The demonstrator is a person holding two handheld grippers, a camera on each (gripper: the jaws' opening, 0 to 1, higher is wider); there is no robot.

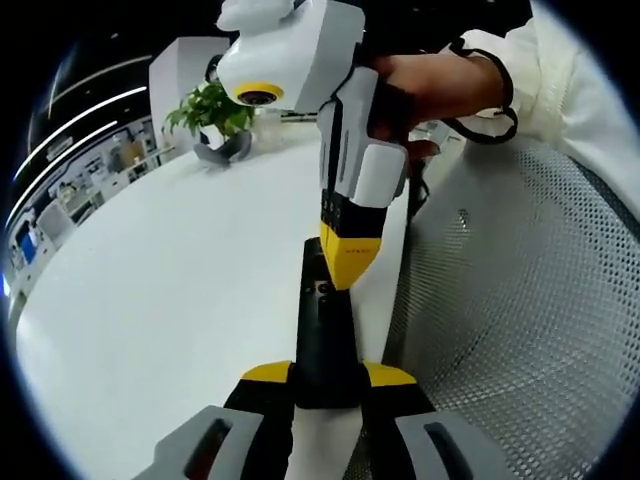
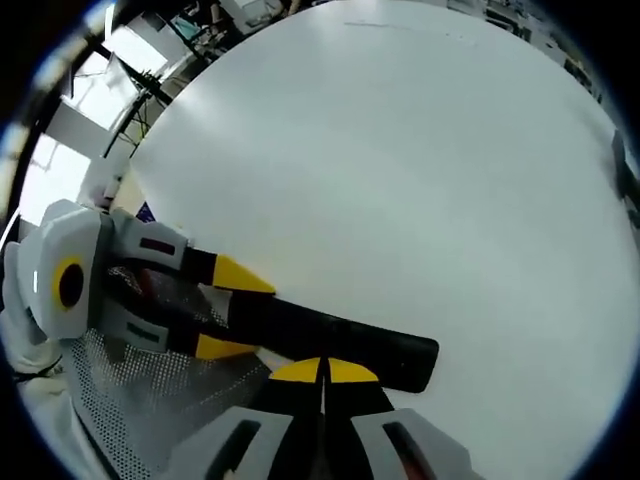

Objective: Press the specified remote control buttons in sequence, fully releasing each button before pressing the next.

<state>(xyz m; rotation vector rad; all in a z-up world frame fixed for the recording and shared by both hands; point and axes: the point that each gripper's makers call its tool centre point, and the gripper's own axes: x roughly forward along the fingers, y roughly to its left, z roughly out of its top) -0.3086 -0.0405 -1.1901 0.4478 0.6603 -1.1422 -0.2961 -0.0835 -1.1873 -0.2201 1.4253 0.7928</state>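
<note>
A long black remote control point(image 1: 322, 340) is held over the white table point(image 1: 170, 300). My left gripper point(image 1: 327, 374) is shut on its near end, one yellow tip on each side. My right gripper point(image 1: 347, 268) comes down from above, held by a hand point(image 1: 430, 85). Its shut yellow tips meet the remote's upper face near the far end. In the right gripper view the remote point(image 2: 350, 340) lies across the frame, and my right gripper point(image 2: 325, 371) has its tips together against the remote's top. My left gripper point(image 2: 232, 312) clamps the remote from the left.
A potted green plant point(image 1: 215, 115) stands at the table's far edge. A white mesh chair point(image 1: 520, 300) sits beside the table on the right, and the mesh point(image 2: 130, 390) lies under the left gripper. The wide white tabletop point(image 2: 400, 160) stretches beyond the remote.
</note>
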